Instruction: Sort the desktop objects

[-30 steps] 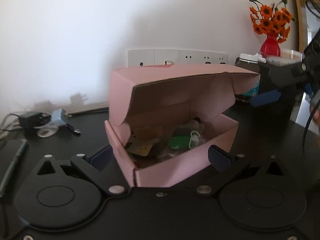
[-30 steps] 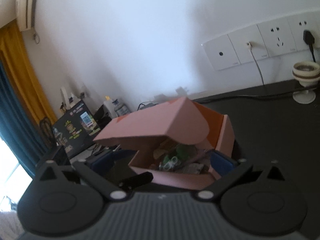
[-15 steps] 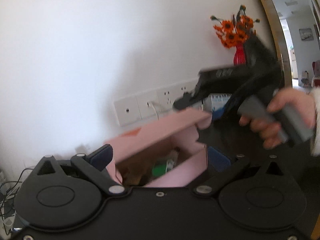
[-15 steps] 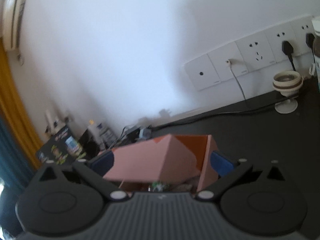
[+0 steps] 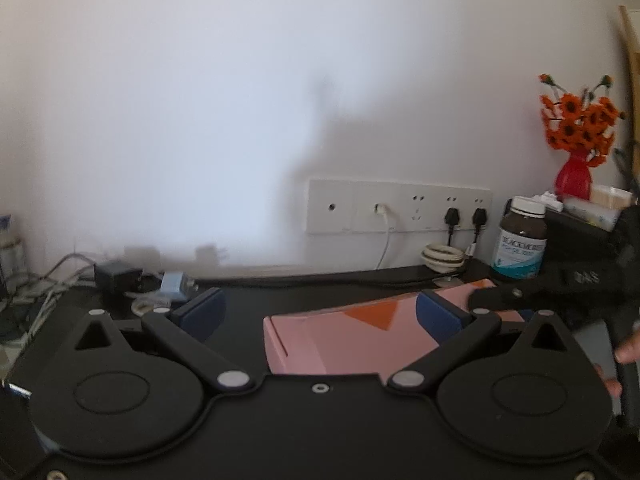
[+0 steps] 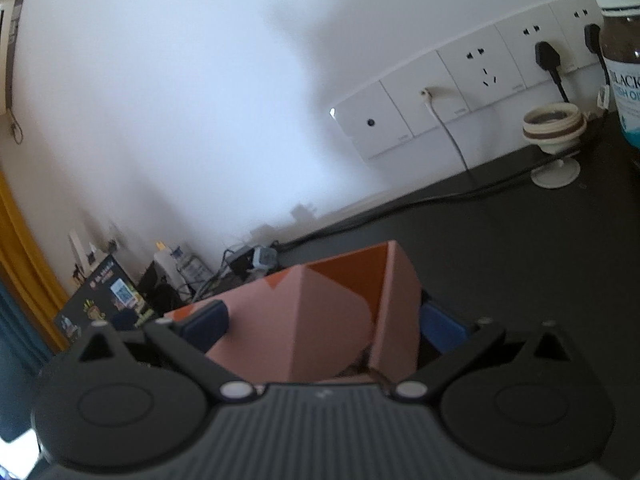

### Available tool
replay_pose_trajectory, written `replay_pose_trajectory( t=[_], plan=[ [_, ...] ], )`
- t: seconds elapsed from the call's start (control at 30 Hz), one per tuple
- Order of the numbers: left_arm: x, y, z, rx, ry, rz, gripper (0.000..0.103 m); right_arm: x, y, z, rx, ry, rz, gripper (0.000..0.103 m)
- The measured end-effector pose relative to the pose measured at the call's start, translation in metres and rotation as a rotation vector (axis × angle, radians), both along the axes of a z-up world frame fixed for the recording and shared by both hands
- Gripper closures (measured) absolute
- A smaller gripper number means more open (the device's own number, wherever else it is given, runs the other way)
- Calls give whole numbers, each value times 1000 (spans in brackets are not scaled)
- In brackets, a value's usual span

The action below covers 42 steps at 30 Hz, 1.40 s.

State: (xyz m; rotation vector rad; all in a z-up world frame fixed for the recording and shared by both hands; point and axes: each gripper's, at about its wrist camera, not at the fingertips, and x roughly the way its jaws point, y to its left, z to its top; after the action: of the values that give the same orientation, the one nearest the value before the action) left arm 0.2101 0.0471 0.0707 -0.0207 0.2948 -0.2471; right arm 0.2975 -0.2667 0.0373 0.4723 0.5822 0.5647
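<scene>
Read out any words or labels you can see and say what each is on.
"BLACKMORES": bottle label, left view, blurred.
"FISH OIL": same label, second line; the right view cuts it to "BLACK" and "FISH OI".
Colourful box by the curtain: print unreadable.
Pink box: no text.

Box: pink, with orange triangular patches.
Desk: black.
Wall: plain white.
Socket strip: white; two black plugs, one white cable.
Bottle: dark brown, white cap, blue-and-white label.
Vase: red, holding orange flowers.
Left gripper: black frame, dark blue pads.
Right gripper: black frame, grey ribbed body, dark blue pads.
Curtain: yellow beside teal.
</scene>
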Motion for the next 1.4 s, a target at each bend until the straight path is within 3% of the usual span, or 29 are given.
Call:
replay_pose_trajectory(
  t=[0.3, 0.6, 0.87, 0.97, 1.13, 1.4],
  plan=[
    [8, -4, -24, 34, 68, 25, 0, -16, 4, -4, -93, -42, 47, 1],
    [8, -3, -31, 56, 77, 34, 0, -29, 15, -3, -199, -107, 99, 1],
    [7, -3, -42, 124, 82, 18, 0, -55, 37, 3, -465, -262, 174, 1],
    [8, -5, -40, 103, 81, 33, 0, -60, 44, 2, -530, -296, 168, 1],
    [15, -9, -33, 65, 64, 77, 0, -57, 52, -3, -524, -289, 173, 1],
    [48, -11, -37, 10, 178, 92, 0, -42, 66, -10, -516, -245, 175, 1]
  ],
)
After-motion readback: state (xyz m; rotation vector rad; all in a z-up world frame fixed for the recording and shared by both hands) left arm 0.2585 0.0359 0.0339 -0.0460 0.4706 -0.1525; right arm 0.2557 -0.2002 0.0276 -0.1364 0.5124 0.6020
